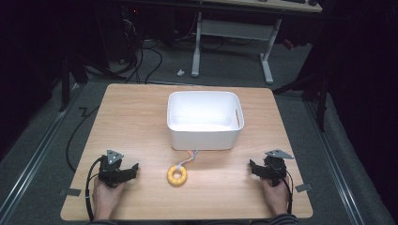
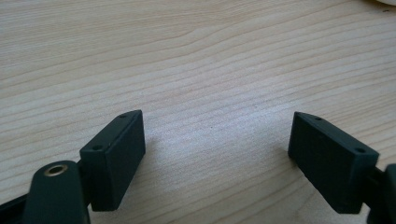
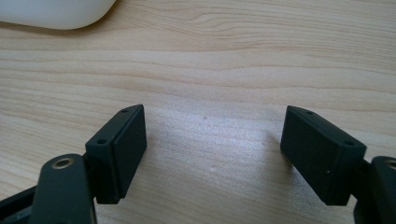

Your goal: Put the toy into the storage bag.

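Your two tools sit parked at the near corners of the counter (image 1: 141,101), so by my reading you are at the very start: nothing is gripped and no reach has begun. The left tool (image 1: 133,168) rests at about eight o'clock from the counter's middle, the right tool (image 1: 252,166) at about four o'clock. Both are released, jaws spread wide with only bare wood between them.

The yellow ring (image 1: 177,175) lies flat at six o'clock, roughly midway between your hands and apart from both. A striped multicoloured cord (image 1: 190,155) runs from it toward twelve o'clock and reaches the front wall of the white bin (image 1: 205,140). The bin stands just past the counter's middle and looks empty.

The likely job is to put the ring into that bin. For the next move, one tool has to swing inward toward six o'clock, come down over the ring's rim with one jaw inside the hole and one outside, then clench. Mind the cord: it may drag or catch on the bin's wall as you lift.

The high view gives you the ring, the cord and the layout. The left gripper view looks along the left tool (image 2: 216,135) at plain wood grain. The right gripper view, along the right tool (image 3: 213,128), adds a rounded corner of the bin (image 3: 60,14) at eleven o'clock.
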`<state>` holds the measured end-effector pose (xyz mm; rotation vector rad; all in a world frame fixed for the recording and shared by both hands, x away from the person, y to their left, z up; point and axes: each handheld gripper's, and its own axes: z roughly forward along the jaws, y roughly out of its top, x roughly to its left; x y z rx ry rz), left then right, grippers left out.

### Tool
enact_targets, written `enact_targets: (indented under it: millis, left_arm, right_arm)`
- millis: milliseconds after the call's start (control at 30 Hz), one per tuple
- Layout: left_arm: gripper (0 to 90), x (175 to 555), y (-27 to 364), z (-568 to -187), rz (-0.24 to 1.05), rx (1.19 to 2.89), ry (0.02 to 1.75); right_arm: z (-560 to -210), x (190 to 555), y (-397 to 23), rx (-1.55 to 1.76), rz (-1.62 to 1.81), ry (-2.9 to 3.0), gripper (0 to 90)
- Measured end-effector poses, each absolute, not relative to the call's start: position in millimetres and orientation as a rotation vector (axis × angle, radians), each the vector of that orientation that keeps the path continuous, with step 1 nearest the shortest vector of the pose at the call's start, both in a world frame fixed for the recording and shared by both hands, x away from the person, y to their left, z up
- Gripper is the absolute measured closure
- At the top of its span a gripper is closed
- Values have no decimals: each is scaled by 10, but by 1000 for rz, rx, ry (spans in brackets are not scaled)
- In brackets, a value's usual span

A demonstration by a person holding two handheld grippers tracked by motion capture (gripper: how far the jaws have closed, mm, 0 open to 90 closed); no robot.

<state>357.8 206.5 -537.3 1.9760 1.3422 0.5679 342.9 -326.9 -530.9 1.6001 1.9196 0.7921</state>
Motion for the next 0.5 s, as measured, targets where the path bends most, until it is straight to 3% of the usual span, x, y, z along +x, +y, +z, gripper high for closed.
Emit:
enact_targets:
  millis: [500]
  left_arm:
    - [202, 3556, 2070, -5285, 522, 1986, 1322]
  right_arm:
    - [-5309, 3427, -3268, 1600, 792, 1918, 228]
